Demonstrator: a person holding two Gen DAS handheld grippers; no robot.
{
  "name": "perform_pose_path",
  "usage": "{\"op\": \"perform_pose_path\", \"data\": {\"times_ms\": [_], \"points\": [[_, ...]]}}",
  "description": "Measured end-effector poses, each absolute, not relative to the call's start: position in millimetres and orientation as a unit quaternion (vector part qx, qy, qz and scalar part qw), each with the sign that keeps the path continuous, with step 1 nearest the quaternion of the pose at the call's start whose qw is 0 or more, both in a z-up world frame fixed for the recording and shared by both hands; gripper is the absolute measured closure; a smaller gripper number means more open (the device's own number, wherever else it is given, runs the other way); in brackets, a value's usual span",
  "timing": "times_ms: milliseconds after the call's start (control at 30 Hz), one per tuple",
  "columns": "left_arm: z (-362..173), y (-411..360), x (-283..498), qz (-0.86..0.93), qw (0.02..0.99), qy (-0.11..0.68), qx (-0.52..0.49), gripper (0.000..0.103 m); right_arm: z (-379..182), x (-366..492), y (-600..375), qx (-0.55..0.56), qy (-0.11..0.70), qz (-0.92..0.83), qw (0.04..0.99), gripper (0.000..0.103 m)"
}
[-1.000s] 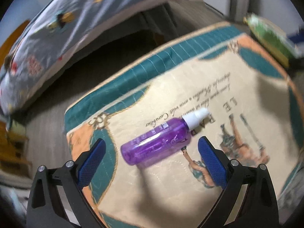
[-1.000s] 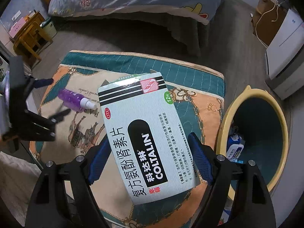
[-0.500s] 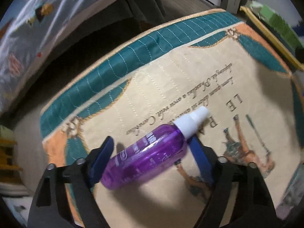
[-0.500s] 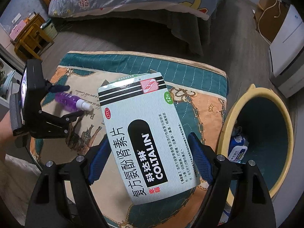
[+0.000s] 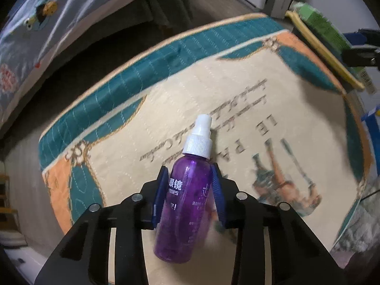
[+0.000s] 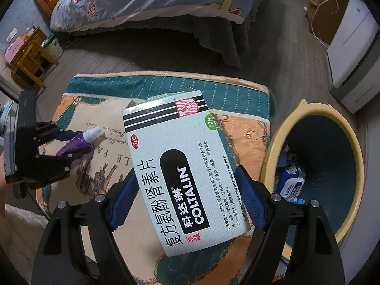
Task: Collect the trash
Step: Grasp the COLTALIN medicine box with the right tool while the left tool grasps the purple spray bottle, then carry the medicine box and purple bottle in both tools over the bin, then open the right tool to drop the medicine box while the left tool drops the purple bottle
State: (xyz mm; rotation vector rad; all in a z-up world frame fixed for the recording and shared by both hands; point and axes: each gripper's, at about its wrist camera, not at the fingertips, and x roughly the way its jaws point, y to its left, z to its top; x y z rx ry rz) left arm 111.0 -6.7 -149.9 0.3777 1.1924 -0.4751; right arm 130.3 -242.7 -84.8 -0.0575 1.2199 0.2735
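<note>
My left gripper (image 5: 188,185) is shut on a purple spray bottle (image 5: 185,204) with a white nozzle, held over the printed quilted mat (image 5: 237,95). The bottle also shows in the right wrist view (image 6: 76,142), between the left gripper's fingers (image 6: 71,153). My right gripper (image 6: 187,194) is shut on a white Coltalin medicine box (image 6: 182,173) and holds it above the mat (image 6: 247,128), left of the yellow trash bin (image 6: 356,173). The bin holds a blue wipes pack (image 6: 289,182).
A bed with a cartoon duvet (image 6: 147,0) stands beyond the mat. A white appliance (image 6: 351,54) and a cardboard box (image 6: 325,16) are at the right. A small wooden chair (image 6: 30,64) is at the left. The bin's rim (image 5: 320,47) shows in the left wrist view.
My left gripper closed on the purple bottle and lifted it, so it now points forward between the fingers. The right gripper stayed holding the box, with the view shifted slightly.
</note>
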Motion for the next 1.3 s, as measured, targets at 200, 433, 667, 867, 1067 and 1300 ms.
{"op": "perform_pose_path", "data": {"times_ms": [200,433,667,867,1067,1300], "points": [[-122.3,-25.2,109.2,-0.245,0.802,0.523,0.152,0.067,-74.7,129.3,-254.3,-0.013,0.557,0.112,0.823,0.024],[-93.2,-83.0,101.8,-0.286,0.814,0.482,0.155,0.069,-63.9,118.7,-296.2,0.011,0.542,0.073,0.837,0.024],[-68.5,-143.4,96.2,-0.318,0.822,0.446,0.157,0.069,-57.3,105.2,-356.7,0.061,0.526,0.014,0.848,0.024],[-52.6,-195.8,88.9,-0.344,0.823,0.421,0.166,0.069,-64.2,94.8,-410.9,0.119,0.522,-0.043,0.844,0.024],[-50.2,-248.2,83.1,-0.376,0.815,0.408,0.167,0.069,-75.6,89.1,-446.9,0.157,0.520,-0.079,0.836,0.024],[-64.0,-291.5,85.2,-0.397,0.808,0.405,0.158,0.069,-90.3,85.7,-479.4,0.200,0.521,-0.111,0.823,0.024]]}}
